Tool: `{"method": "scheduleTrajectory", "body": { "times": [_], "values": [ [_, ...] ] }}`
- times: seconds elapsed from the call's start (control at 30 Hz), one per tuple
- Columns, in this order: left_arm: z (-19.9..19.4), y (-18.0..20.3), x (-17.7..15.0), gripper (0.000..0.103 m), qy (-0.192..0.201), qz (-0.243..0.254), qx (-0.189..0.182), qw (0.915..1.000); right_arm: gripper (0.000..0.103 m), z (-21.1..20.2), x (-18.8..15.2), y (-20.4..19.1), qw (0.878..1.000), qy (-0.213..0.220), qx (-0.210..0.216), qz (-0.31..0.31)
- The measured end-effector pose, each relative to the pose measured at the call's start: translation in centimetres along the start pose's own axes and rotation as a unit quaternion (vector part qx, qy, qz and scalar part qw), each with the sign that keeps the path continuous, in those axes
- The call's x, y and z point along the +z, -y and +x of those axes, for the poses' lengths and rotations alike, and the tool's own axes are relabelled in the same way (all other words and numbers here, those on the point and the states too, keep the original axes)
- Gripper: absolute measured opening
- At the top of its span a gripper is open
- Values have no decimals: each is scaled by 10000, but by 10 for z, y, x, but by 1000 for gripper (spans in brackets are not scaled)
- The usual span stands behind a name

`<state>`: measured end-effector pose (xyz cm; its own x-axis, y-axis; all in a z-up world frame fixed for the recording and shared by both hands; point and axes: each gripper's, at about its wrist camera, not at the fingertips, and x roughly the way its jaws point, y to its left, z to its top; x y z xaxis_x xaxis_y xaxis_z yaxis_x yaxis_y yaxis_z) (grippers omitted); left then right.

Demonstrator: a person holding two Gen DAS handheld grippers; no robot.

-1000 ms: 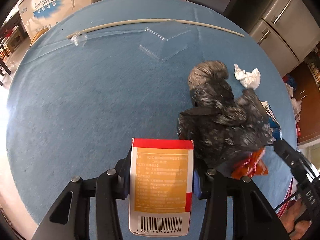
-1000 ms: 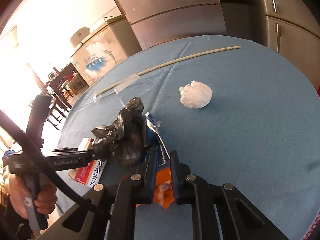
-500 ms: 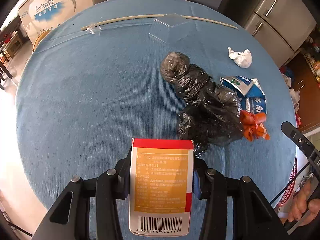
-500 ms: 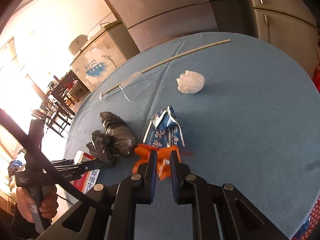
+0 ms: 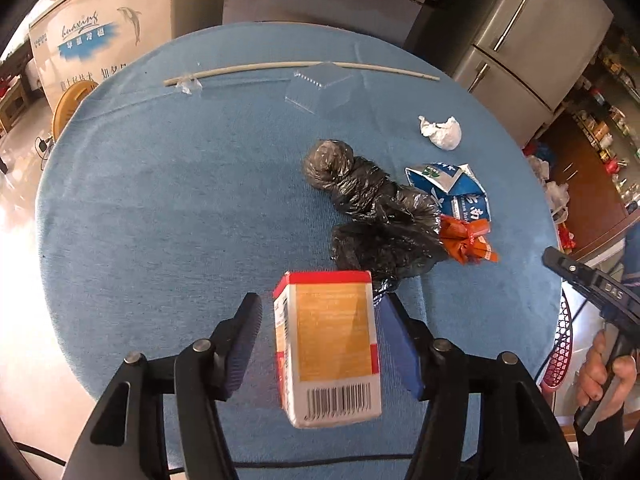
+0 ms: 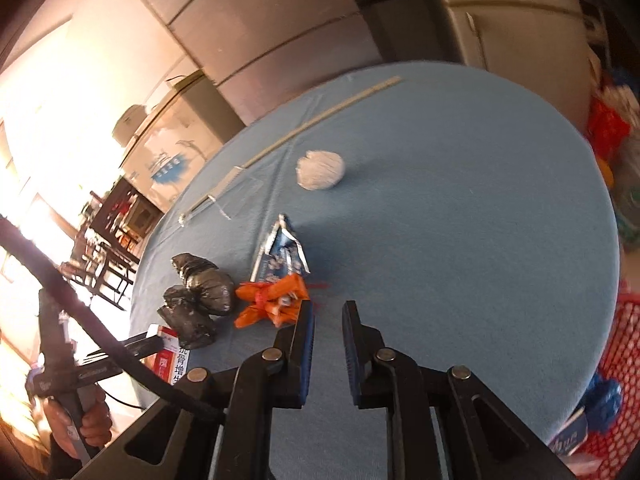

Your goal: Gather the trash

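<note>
Trash sits scattered on the round blue table (image 5: pixel 160 200), and none of it looks gathered into a container. Nearest you, low in the centre of the left wrist view, your left gripper (image 5: pixel 320 336) has its jaws spread wide, with an orange and red carton (image 5: pixel 328 344) between them; gaps show on both sides, so the carton seems let go, though you cannot tell what supports it. Just past it lies a crumpled black plastic bag (image 5: pixel 376 208), with an orange wrapper (image 5: pixel 466 240) touching its right edge and a blue and white packet (image 5: pixel 452 188) beyond that. Farther, toward the upper right, rests a white tissue ball (image 5: pixel 440 132). In the right wrist view your right gripper (image 6: pixel 328 320) is parted and empty, beside the wrapper. A red mesh basket (image 6: pixel 624 380) shows at the right edge.
</note>
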<state>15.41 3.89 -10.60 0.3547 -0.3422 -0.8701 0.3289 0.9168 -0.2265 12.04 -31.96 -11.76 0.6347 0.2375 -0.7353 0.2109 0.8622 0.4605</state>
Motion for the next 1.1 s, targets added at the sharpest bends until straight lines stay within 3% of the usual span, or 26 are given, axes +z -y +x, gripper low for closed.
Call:
{"method": "scheduleTrajectory", "body": {
  "times": [0.13,0.4,0.43,0.47,0.5,0.67,0.77,0.8,0.83,0.9,1.1],
  "values": [
    [-5,2,-11,71,-41,63,84,9999,19,11,0,1,9996,-264,44,73],
    [28,14,-10,71,-120,173,404,9990,19,45,4,-20,9979,-607,185,-137],
    [31,12,-9,66,-123,137,368,9992,19,47,6,-27,9975,-626,237,-239],
    [33,11,-9,53,-132,118,339,9993,19,48,7,-32,9971,-636,288,-308],
    [36,9,-9,50,-176,124,364,9991,19,49,8,-37,9967,-644,340,-350],
    [38,7,-6,49,-84,142,345,9993,24,58,17,-66,9924,-723,818,-571],
    [36,2,-7,49,-42,114,382,9992,44,69,25,-84,9897,-751,999,-692],
    [34,0,-8,49,-30,90,367,9993,74,75,28,-91,9883,-757,1118,-705],
    [33,-3,-8,49,-17,73,362,9993,89,79,31,-95,9873,-722,1248,-666],
    [29,-6,-9,49,41,51,387,9992,89,83,35,-101,9879,-560,1302,-623],
    [13,-14,-8,49,237,-87,386,9989,85,128,40,-140,9831,-925,900,-1297]
  ]
}}
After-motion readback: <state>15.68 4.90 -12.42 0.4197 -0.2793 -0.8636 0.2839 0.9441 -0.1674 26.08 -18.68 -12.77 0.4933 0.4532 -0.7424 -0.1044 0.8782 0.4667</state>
